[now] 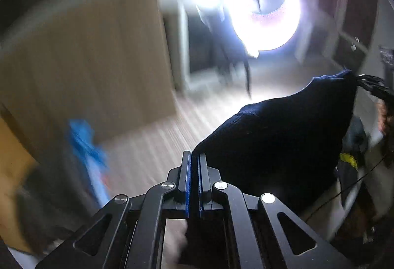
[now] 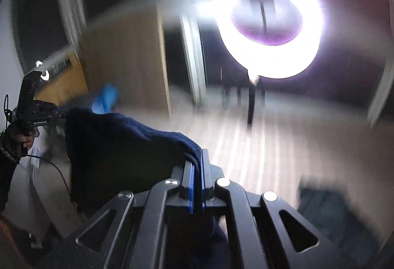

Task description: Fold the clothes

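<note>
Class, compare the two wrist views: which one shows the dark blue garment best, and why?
The left wrist view: the dark blue garment spans from the left gripper to the right gripper, both shut on it. The right wrist view shows it more shadowed, partly hidden behind the gripper frame.

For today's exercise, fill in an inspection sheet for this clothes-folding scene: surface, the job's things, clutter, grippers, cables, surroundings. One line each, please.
Surface: no folding surface visible; pale striped floor ahead, blurred.
Job's things: dark navy garment stretched in the air between both grippers.
Clutter: blurred blue item at the left; what it is cannot be told.
Grippers: left gripper shut on one end of the garment; right gripper shut on the other end.
Cables: thin black cable trailing below the left gripper's handle.
Surroundings: lit ring light on a stand, wooden cabinet, dim room.
</note>
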{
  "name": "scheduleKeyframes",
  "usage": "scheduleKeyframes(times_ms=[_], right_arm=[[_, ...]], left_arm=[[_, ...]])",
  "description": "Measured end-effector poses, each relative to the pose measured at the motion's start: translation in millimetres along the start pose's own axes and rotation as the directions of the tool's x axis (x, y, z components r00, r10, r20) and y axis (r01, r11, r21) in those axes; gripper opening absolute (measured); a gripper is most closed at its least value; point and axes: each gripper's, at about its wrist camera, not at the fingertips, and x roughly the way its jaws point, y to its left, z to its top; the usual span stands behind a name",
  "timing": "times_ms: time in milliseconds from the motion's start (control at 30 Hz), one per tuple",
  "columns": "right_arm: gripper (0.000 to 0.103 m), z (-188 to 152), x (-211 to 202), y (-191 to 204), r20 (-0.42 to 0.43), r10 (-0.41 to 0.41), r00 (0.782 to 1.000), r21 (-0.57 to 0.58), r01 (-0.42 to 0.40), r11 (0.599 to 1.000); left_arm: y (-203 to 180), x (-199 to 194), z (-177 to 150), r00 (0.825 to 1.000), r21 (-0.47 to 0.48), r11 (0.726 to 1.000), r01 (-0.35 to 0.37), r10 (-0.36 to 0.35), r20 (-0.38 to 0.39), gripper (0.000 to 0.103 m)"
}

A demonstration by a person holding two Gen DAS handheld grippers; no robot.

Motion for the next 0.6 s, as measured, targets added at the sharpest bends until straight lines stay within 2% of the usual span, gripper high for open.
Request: scheduleKeyframes(times_ms=[100,233,300,433,600], right_arm=[[0.003,56,-52,25,0.148,-0.031,0.988,-0.079,0.043,0.996],[0.003,100,-124,44,0.299,-0.050,0.953,-0.084,0.078,0.993],[0.003,113,-159,57,0.370,-0.075,0.926,-0.092,0.116,0.989],[0.003,125,-210,82,0.461,-0.116,0.880,-0.103,0.183,0.978],[0.003,133,-272,104,0.548,-0.144,0.824,-0.106,0.239,0.965]], left_arm=[[5,-76,39,0.984,-0.002,0.998,-0.062,0.062,0.166,0.004],[-1,-166,61,0.939,0.020,0.989,-0.146,0.132,0.318,0.004],[-11,-204,67,0.914,0.036,0.982,-0.188,0.161,0.372,0.004],[-34,-267,77,0.861,0.049,0.965,-0.258,0.207,0.464,0.004],[-56,-328,84,0.810,0.057,0.951,-0.305,0.227,0.541,0.004]])
